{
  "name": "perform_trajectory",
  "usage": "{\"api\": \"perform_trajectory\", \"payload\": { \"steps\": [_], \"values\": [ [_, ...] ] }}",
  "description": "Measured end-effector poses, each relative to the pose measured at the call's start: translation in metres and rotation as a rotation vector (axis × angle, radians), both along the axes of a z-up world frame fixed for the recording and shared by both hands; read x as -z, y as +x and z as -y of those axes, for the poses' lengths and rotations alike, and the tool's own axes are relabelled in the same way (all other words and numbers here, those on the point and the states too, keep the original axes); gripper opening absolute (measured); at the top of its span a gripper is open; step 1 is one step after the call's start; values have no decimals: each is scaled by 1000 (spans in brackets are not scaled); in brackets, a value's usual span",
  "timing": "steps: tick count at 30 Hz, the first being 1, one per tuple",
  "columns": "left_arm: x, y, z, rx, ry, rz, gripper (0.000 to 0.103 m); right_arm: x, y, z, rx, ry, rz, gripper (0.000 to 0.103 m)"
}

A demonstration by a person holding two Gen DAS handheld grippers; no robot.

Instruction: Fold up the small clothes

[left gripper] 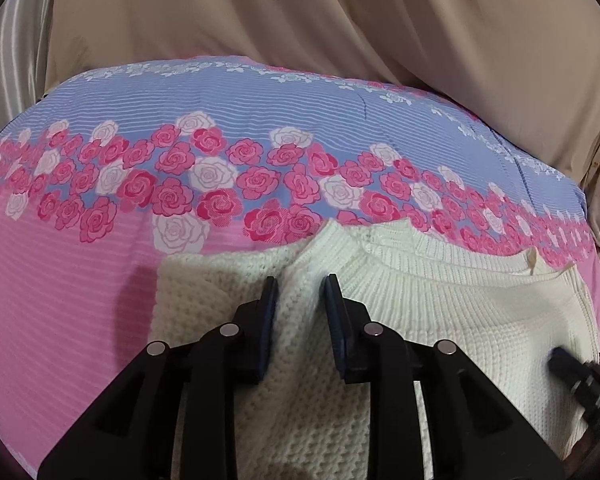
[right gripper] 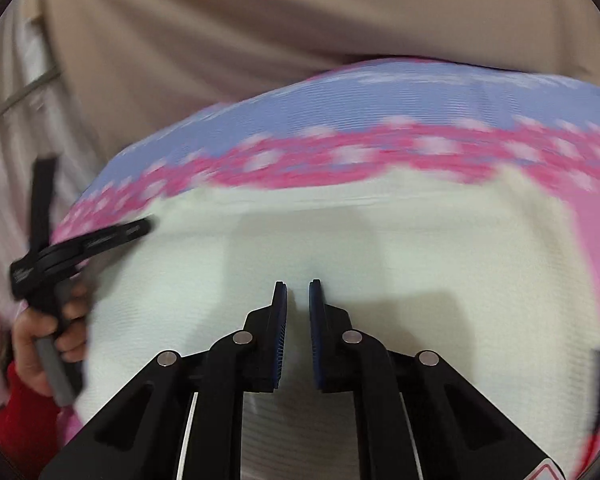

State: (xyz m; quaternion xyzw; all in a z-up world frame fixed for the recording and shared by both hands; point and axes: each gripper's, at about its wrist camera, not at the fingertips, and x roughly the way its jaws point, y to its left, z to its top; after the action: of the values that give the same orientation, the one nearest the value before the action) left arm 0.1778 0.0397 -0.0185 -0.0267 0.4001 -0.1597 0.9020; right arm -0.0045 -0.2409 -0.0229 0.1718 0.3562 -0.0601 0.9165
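right view bedsheet (right gripper: 380, 92) motion-blurred

A cream-white chunky-knit sweater (left gripper: 440, 312) with a ribbed neckline is seen spread flat on a pink-and-blue rose-printed bedsheet (left gripper: 80, 280), one knitted part folded over its left side.

right gripper (right gripper: 298, 286) over white sweater (right gripper: 380, 248), jaws narrowly apart | left gripper (right gripper: 100, 236) at sweater's left edge

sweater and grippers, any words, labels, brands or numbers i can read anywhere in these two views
No text can be read.
Tag at the sweater neckline: blank or too small.
Marks on the left gripper in the right wrist view: too blurred.
Red sign at that view's bottom edge: cut off.
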Motion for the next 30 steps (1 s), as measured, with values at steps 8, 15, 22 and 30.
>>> {"api": "perform_trajectory", "payload": {
  "steps": [8,15,22,30],
  "values": [
    [-1,-2,4,0,21,12,26,5,-97,85,238,136,56,3],
    [-27,-87,-23,-56,44,97,85,0,-116,50,210,-30,15,63],
    [-2,-144,-81,-79,-29,-64,83,24,-128,43,187,92,-23,61],
    [-14,-160,-104,-59,-81,-102,9,-3,-164,66,252,158,64,7]
  ]
}}
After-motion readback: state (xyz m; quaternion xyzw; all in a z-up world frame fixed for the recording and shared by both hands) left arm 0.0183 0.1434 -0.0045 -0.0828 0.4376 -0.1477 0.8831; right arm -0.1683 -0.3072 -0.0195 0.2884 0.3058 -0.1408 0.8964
